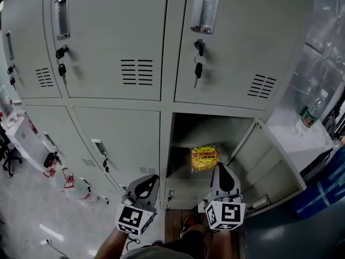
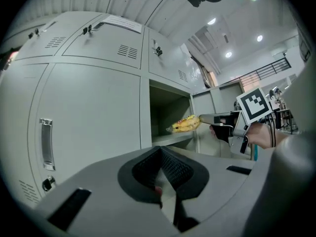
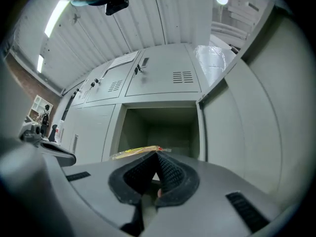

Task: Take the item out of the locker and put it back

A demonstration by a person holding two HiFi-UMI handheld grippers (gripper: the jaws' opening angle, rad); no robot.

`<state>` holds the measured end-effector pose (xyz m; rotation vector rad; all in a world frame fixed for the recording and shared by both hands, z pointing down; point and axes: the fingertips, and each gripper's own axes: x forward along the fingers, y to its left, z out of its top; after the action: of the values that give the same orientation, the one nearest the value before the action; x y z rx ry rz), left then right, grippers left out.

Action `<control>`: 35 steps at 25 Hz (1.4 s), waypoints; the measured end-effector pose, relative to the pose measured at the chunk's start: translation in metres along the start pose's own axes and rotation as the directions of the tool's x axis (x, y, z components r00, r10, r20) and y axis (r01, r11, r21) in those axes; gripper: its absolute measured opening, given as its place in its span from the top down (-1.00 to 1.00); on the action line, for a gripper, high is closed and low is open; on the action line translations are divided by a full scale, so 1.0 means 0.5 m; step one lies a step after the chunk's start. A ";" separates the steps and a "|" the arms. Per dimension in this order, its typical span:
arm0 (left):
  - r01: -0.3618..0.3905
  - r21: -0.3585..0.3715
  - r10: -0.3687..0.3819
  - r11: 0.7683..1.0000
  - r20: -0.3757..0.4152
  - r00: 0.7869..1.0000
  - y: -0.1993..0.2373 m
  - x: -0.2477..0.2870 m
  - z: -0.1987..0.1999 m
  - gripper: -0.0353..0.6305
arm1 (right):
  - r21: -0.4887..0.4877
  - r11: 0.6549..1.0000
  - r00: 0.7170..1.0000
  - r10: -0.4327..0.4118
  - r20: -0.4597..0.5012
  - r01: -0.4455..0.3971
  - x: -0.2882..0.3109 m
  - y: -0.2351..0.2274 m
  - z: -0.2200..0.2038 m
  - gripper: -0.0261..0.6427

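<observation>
A yellow snack bag hangs at the mouth of the open lower locker compartment, just above its shelf. My right gripper is shut on the bag's near edge. The left gripper view shows the bag sticking out from the right gripper toward the opening. Over the right gripper's own jaws only the flat top of the bag shows. My left gripper is shut and empty, in front of the closed locker door to the left.
The compartment's door stands swung out to the right. Keys hang from the upper lockers. A water bottle stands on a white surface at the right. Bottles sit on the floor at the left.
</observation>
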<state>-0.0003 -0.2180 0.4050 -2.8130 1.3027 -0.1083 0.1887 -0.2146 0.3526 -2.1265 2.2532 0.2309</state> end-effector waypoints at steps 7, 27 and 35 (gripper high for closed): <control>0.082 -0.006 -0.082 0.997 0.000 0.997 -0.049 -0.023 -0.006 0.82 | -0.007 0.998 0.998 -0.062 -0.016 0.061 -0.091 0.008 -0.010 0.87; 0.239 -0.018 -0.239 0.971 -0.054 0.969 -0.170 -0.066 -0.045 0.82 | 0.064 0.980 0.971 -0.178 -0.159 0.190 -0.299 0.021 -0.116 0.87; 0.222 -0.011 -0.222 0.975 -0.047 0.974 -0.168 -0.064 -0.045 0.82 | 0.075 0.979 0.971 -0.173 -0.165 0.187 -0.305 0.022 -0.124 0.87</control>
<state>0.0414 -0.1395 0.4315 -2.9688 0.9920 -0.1802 0.1919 -0.0711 0.4341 -2.3589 2.0819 -0.0460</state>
